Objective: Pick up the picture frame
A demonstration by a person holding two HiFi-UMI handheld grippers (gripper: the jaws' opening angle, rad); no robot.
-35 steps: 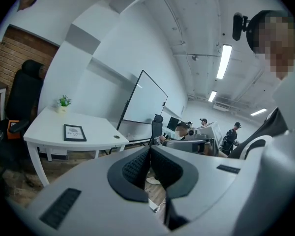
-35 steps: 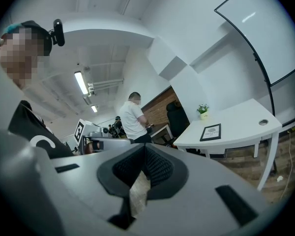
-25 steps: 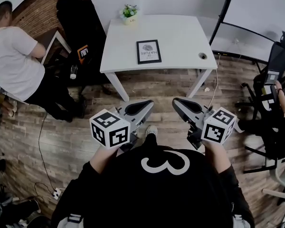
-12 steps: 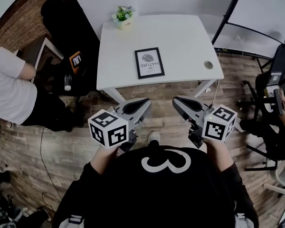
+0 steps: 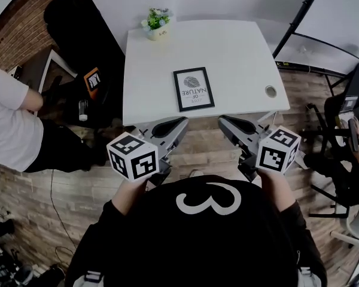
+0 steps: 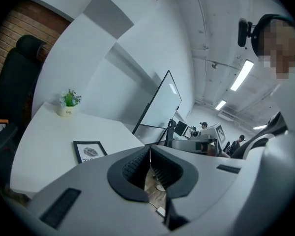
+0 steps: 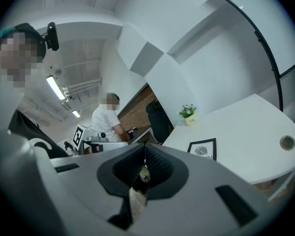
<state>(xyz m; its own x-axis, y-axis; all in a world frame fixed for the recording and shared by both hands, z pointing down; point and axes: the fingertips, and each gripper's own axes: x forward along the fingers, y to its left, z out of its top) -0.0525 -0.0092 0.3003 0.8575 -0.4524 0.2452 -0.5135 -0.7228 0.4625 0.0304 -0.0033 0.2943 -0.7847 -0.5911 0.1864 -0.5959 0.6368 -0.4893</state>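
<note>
One picture frame (image 5: 194, 89), one plant (image 5: 155, 21); left gripper (image 5: 182, 122), right gripper (image 5: 223, 120) closed.

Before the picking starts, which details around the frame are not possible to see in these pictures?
- Print on the picture frame, head view: the small lines are too small to read.
- Its near edge, left gripper view: hidden behind the body of the left gripper.
- Label on the plant pot, head view: too small.
- The seated person, head view: cut off by the left edge.
</note>
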